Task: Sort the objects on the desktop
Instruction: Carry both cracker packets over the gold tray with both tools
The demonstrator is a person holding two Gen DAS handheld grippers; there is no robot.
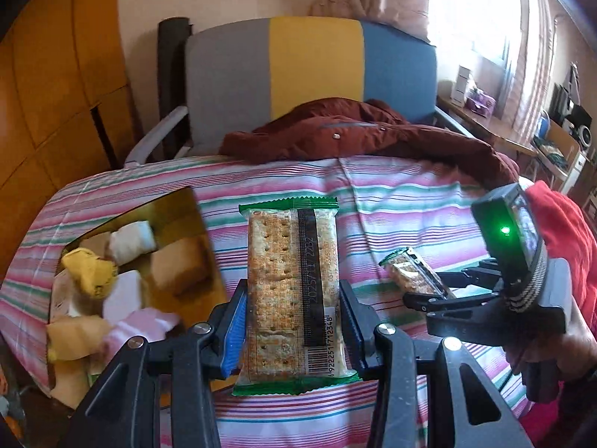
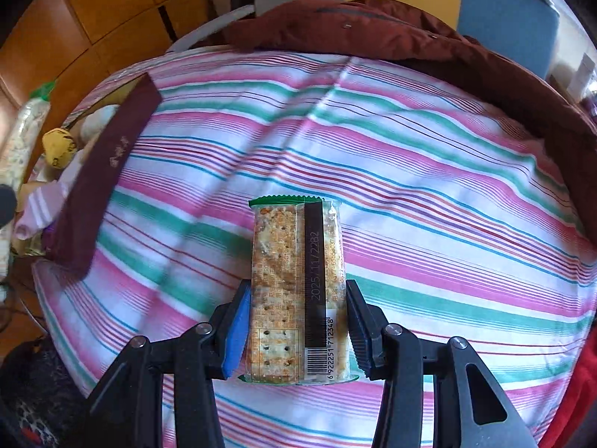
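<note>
Cracker packs being gripped: left gripper clamping first pack, right gripper clamping second pack, both over striped cloth. Barcode reading 6922251712348; date print 2025/11/22.

wrist views angled down, sharing striped cloth

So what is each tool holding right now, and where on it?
Each tool grips a cracker packet by its long sides, near the barcode end: the left tool holds one cracker packet, the right tool another.
</note>
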